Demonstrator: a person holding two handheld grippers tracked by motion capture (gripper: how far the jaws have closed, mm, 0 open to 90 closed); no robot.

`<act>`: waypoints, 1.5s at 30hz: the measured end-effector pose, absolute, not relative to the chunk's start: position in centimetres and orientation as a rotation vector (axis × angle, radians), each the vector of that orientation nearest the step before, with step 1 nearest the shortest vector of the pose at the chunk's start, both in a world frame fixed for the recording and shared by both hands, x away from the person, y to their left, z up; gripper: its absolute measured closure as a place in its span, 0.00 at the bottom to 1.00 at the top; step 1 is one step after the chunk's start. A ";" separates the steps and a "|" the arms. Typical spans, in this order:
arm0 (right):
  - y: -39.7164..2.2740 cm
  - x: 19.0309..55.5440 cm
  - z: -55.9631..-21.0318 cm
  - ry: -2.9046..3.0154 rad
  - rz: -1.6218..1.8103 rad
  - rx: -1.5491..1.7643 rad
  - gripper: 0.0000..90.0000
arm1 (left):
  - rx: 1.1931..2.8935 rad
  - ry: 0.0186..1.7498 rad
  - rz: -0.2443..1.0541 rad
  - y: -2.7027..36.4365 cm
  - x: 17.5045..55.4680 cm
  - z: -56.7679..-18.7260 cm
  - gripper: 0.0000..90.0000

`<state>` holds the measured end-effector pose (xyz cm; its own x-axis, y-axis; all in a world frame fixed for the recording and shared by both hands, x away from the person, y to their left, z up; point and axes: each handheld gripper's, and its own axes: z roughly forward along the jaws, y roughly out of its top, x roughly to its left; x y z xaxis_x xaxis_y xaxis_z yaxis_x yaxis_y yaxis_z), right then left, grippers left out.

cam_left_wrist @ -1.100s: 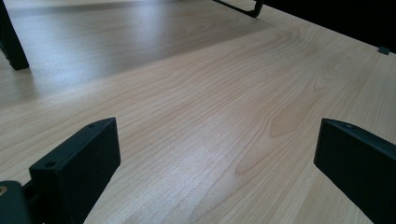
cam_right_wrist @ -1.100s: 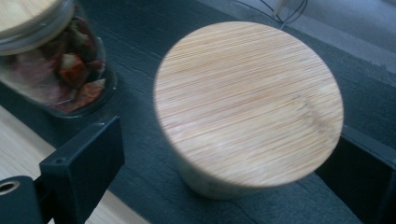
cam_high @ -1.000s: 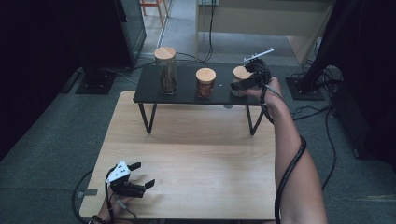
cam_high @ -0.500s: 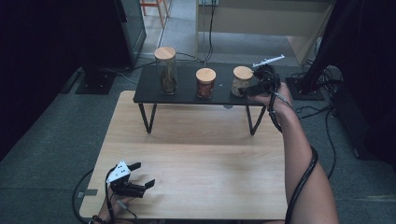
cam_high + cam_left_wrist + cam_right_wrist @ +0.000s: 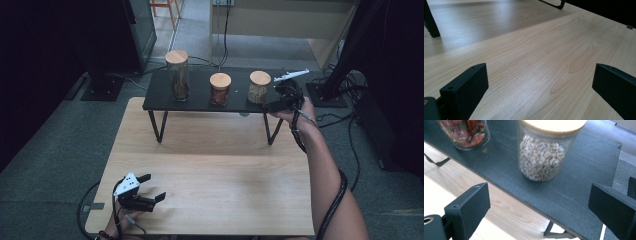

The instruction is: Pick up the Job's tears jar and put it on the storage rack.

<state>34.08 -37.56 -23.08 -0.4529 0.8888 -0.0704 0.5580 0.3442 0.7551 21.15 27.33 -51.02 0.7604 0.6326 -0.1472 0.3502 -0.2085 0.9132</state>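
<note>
High view: the wooden tabletop is the biggest thing here, bare across its middle, with a low black shelf standing on thin legs along its far edge. Three jars with wooden lids stand in a row on that shelf, spaced well apart, which looks meant to leave room for fingers to slip in on either side of each. The tall jar is at the left, a short jar of red pieces in the middle, and a short jar of pale beans at the right end.

The right gripper is stretched out to the shelf's right end, just beside the bean jar but not touching it. In the right gripper view its fingers stand wide apart with nothing between them, and the bean jar sits upright ahead of the gap, a little left of centre, so the hand seems lined up to close around that jar from the side.

The left gripper rests low at the near left corner of the tabletop, well away from the shelf, likely parked out of the way. Its fingers are also spread wide over bare wood, holding nothing
</note>
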 end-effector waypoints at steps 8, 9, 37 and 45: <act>-37.7 32.9 -23.7 2.140 0.923 1.247 0.05 | 1.822 0.763 0.312 27.3 21.1 -51.0 0.01; -37.7 32.7 -23.8 2.139 0.923 1.245 0.05 | 1.822 0.763 0.312 27.3 21.1 -51.0 0.01; -38.6 28.3 -26.9 2.173 0.945 1.186 0.05 | 1.830 0.763 0.316 27.1 21.1 -50.9 0.01; -39.5 27.3 -28.6 2.176 0.954 1.189 0.05 | 1.829 0.760 0.316 27.1 21.1 -50.9 0.01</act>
<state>27.27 -39.46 -28.63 -0.5075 0.8580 -0.0786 0.5234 0.3795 0.7629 21.08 27.12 -50.93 0.7609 0.6337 -0.1392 0.3481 -0.2176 0.9119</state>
